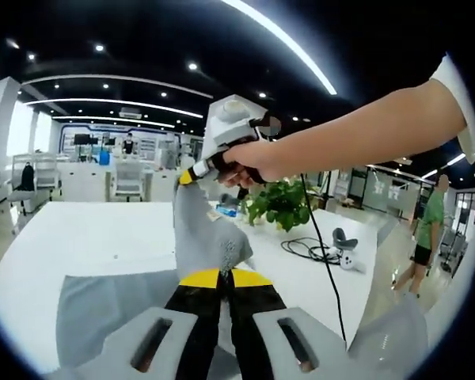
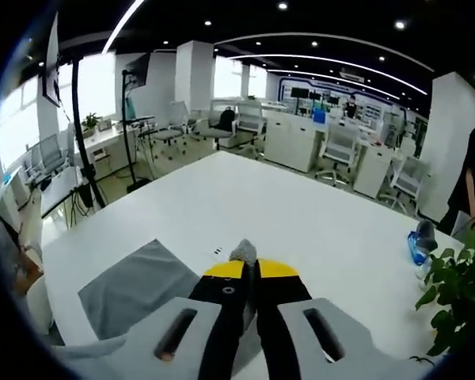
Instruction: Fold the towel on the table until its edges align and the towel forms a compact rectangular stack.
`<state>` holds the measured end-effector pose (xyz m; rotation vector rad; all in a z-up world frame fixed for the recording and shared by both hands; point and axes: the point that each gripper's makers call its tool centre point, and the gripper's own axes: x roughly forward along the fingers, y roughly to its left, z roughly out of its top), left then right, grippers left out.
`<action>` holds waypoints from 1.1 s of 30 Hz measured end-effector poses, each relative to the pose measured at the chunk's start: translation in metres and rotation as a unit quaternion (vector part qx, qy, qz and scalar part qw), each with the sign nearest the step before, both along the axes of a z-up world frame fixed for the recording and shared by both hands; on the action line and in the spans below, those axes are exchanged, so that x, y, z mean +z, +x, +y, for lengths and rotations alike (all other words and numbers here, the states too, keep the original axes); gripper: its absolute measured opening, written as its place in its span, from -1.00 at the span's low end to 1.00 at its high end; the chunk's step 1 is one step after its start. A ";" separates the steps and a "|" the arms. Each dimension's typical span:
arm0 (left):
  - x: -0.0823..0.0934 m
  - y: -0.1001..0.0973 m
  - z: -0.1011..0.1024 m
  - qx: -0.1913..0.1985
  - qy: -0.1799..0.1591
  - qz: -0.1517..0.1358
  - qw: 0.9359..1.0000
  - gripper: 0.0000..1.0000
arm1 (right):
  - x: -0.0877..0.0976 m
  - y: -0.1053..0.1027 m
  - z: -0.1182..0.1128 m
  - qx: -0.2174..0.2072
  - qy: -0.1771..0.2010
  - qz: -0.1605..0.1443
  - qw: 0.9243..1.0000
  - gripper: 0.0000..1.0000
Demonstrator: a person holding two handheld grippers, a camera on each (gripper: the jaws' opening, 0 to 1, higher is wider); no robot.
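Both my claws are clamped on the grey towel [image 1: 210, 237]: my left gripper [image 1: 225, 277] pinches 1 corner, my right gripper [image 2: 251, 271] the other, raised higher. The towel hangs between them, its lower part trailing on the white table [image 2: 301, 214] below.

We look from close above the table [image 1: 87, 237] along each set of jaws. Both views share the table [image 2: 301, 214] and the plant [image 1: 283, 202].
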<state>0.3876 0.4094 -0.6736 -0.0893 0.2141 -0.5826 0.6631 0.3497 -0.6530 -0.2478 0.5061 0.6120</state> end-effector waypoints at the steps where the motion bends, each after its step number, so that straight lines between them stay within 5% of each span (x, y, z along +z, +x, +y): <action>1: 0.000 -0.001 0.003 0.001 0.001 -0.001 1.000 -0.95 | 0.000 -0.001 0.005 0.004 0.001 0.000 1.000 -0.97; 9: -0.005 -0.003 0.035 0.032 0.007 0.001 0.999 -0.95 | -0.006 0.005 0.070 0.053 -0.001 -0.005 0.999 -0.97; 19: -0.040 -0.014 0.059 0.059 0.017 0.042 0.997 -0.95 | -0.038 -0.002 0.120 0.088 -0.008 0.014 0.996 -0.97; 33: -0.073 -0.013 0.107 0.105 0.012 0.079 0.991 -0.95 | -0.072 -0.001 0.163 0.114 -0.014 0.026 0.993 -0.97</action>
